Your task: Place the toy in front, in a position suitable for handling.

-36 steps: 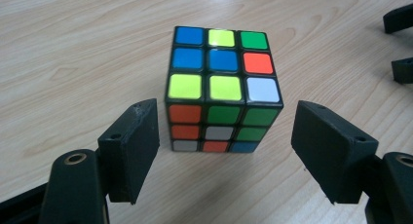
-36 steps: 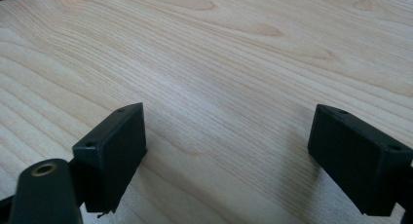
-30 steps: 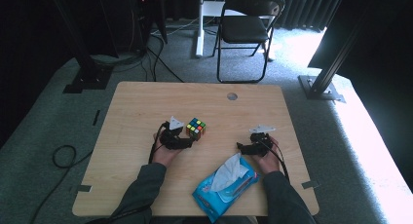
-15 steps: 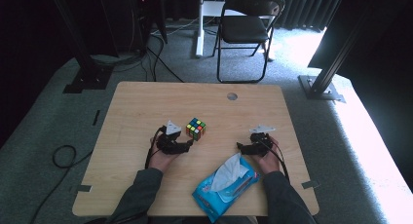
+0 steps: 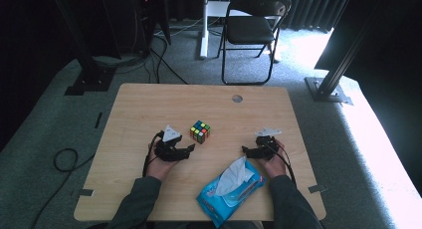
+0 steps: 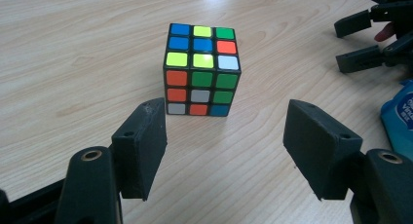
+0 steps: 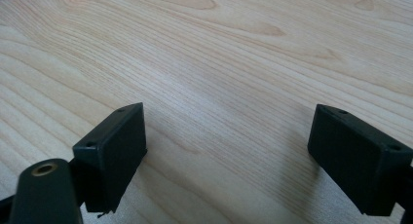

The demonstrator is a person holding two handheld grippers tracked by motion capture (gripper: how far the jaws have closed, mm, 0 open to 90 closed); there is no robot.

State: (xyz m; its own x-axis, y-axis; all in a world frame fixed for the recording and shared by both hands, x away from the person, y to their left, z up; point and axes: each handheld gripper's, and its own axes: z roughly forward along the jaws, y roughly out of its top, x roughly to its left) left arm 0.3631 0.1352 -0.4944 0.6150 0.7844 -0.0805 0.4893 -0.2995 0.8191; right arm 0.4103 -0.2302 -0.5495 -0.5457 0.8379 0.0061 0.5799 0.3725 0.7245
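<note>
A scrambled colour cube (image 5: pixel 200 131) stands on the wooden table (image 5: pixel 149 104), a little left of its middle. My left gripper (image 5: pixel 188 150) hovers just near-left of the cube with its jaws pointing right. In the left gripper view the cube (image 6: pixel 200 70) sits just beyond the open left gripper (image 6: pixel 224 124), and nothing lies between the jaws. My right gripper (image 5: pixel 247 150) rests at the right side of the table, aimed left. In the right gripper view, the right gripper (image 7: pixel 226 124) is open over bare wood.
A blue pack of wet wipes (image 5: pixel 230 190) with a white wipe sticking out lies at the near edge between the two forearms; its corner (image 6: pixel 400 118) shows in the left gripper view. A round cable hole (image 5: pixel 237 98) is at the far edge. A folding chair (image 5: pixel 251 30) stands beyond the table.
The left gripper has drawn back a little from the cube, toward the near edge. The cube and the right gripper have stayed put.
</note>
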